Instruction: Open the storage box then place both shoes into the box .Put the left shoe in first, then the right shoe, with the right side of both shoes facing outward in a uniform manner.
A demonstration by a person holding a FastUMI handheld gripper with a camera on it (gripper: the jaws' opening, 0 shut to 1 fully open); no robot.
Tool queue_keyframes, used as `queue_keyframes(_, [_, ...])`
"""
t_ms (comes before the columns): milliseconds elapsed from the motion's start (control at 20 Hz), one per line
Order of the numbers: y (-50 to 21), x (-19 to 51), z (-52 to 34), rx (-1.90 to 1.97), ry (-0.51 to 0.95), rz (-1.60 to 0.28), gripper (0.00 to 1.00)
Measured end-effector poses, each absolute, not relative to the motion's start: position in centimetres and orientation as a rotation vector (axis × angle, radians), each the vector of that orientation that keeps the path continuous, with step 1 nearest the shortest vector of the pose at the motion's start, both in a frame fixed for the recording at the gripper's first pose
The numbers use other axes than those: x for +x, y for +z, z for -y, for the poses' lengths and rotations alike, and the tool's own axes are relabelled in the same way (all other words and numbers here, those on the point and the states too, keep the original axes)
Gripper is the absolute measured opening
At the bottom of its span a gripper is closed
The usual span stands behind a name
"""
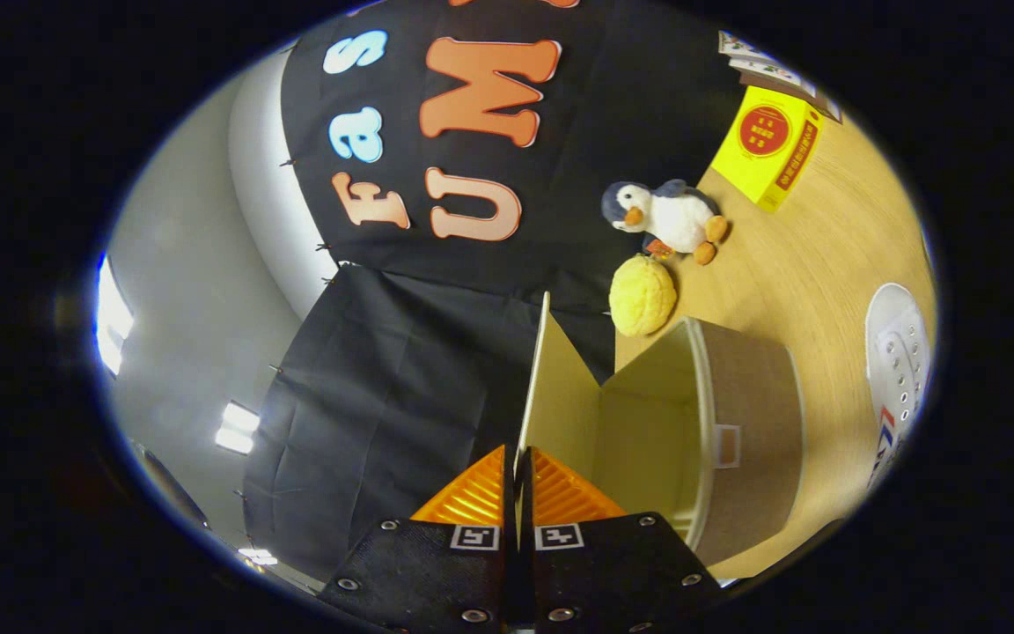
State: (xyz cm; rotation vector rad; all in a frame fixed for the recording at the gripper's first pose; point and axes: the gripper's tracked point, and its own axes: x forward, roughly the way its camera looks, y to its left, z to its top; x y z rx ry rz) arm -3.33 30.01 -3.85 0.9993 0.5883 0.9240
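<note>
The gripper [516, 480] pinches the box's [740, 414] raised lid [551, 387], fingers closed on its edge; a white shoe [899, 370] lies beyond.

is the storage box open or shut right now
Open. The lid stands swung up, pinched at its edge by the gripper, and the storage box shows its bare pale interior.
</note>
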Motion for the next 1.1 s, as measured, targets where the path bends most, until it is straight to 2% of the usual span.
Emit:
queue_keyframes(250, [-1.5, -5.9, -38.3, 0.884, 0.966, -0.57, 0.01])
queue_keyframes(550, [-2.9, -8.0, -46.4, 0.771, 0.975, -0.621, 0.03])
queue_keyframes(650, [-5.1, -8.0, -47.1, 0.665, 0.921, -0.639, 0.14])
queue_keyframes(800, [-7.0, -8.1, -46.5, 0.56, 0.857, -0.618, 0.81])
queue_keyframes(900, [-7.6, -7.3, -44.5, 0.5, 0.784, -0.578, 0.97])
queue_keyframes(1100, [-8.2, -5.5, -39.9, 0.444, 0.658, -0.512, 0.98])
